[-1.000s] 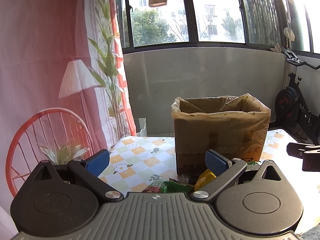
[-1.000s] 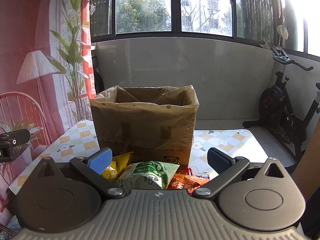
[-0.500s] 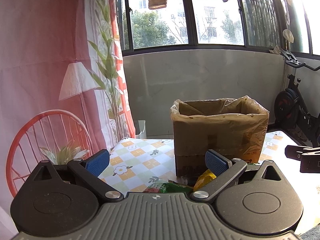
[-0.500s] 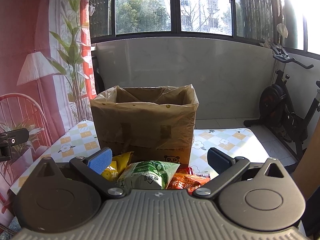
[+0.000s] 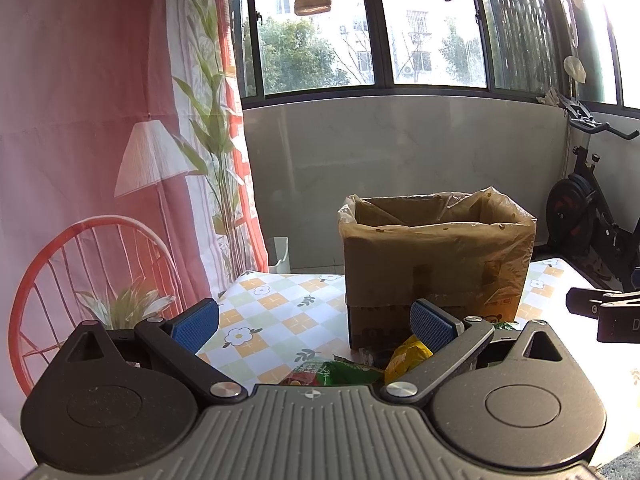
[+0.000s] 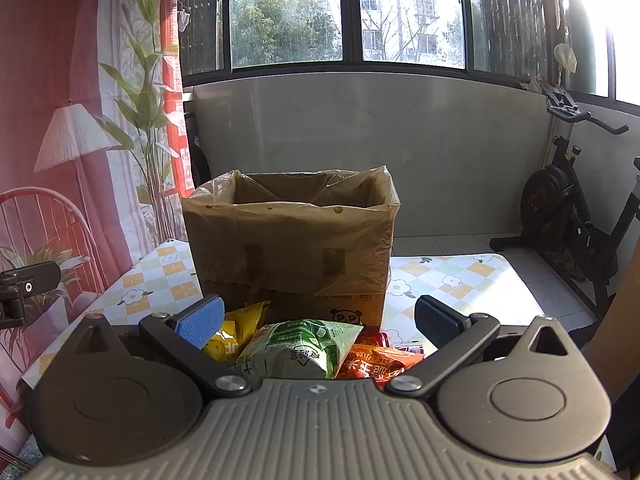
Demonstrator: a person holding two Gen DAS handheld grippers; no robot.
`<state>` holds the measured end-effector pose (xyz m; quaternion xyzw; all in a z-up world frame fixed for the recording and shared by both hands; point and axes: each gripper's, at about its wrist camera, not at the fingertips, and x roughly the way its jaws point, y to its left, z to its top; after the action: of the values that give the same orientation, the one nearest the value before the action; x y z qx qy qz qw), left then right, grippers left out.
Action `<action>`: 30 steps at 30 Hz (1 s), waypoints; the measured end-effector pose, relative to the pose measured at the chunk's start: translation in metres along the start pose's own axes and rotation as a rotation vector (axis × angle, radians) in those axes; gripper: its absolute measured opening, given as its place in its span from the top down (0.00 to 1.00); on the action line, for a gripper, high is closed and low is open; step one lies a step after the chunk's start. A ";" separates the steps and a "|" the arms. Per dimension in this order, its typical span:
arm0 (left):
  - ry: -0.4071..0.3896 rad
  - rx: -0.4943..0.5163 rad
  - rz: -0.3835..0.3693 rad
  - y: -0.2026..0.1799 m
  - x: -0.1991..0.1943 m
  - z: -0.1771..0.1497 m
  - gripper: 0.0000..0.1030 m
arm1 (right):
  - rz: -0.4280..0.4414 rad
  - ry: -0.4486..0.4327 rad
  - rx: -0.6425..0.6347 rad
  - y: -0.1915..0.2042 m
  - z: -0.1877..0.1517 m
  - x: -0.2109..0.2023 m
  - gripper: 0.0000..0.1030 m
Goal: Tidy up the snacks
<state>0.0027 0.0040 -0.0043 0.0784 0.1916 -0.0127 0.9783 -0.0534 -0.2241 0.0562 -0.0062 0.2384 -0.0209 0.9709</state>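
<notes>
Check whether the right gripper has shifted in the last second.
No. In its wrist view the plastic-lined brown cardboard box and green snack packet keep their frame positions, so the right gripper, open, has held still.

Box (image 6: 288, 256), snack packets (image 6: 304, 350) on table (image 6: 472, 284)

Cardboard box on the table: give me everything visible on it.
The cardboard box is brown, open-topped and upright on the checkered floral tablecloth. A translucent plastic liner drapes over its rim and down its walls. Darker tape patches and a small panda print mark its front. Snack packets lie at its base; contact and contents aren't visible.
</notes>
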 end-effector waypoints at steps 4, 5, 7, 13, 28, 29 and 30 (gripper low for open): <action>0.001 -0.001 -0.001 0.000 0.000 0.000 0.00 | 0.001 0.004 0.000 0.000 0.000 0.001 0.00; 0.001 -0.001 -0.001 0.000 0.000 0.000 0.00 | 0.001 0.004 0.000 0.000 0.000 0.001 0.00; 0.001 -0.001 -0.001 0.000 0.000 0.000 0.00 | -0.001 0.003 -0.001 0.000 0.000 0.001 0.00; 0.002 -0.001 -0.001 0.000 0.000 0.000 0.00 | 0.000 0.005 -0.001 0.000 -0.001 0.001 0.00; 0.006 -0.028 -0.004 0.004 0.003 0.001 0.01 | 0.005 0.012 0.010 -0.002 -0.002 0.003 0.00; 0.009 -0.035 -0.003 0.006 0.005 0.002 0.01 | 0.008 0.012 0.015 -0.003 -0.001 0.003 0.00; 0.010 -0.036 0.000 0.008 0.007 0.002 0.01 | 0.010 0.012 0.021 -0.004 -0.001 0.004 0.00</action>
<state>0.0102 0.0116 -0.0034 0.0606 0.1965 -0.0089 0.9786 -0.0505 -0.2287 0.0538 0.0053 0.2441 -0.0185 0.9696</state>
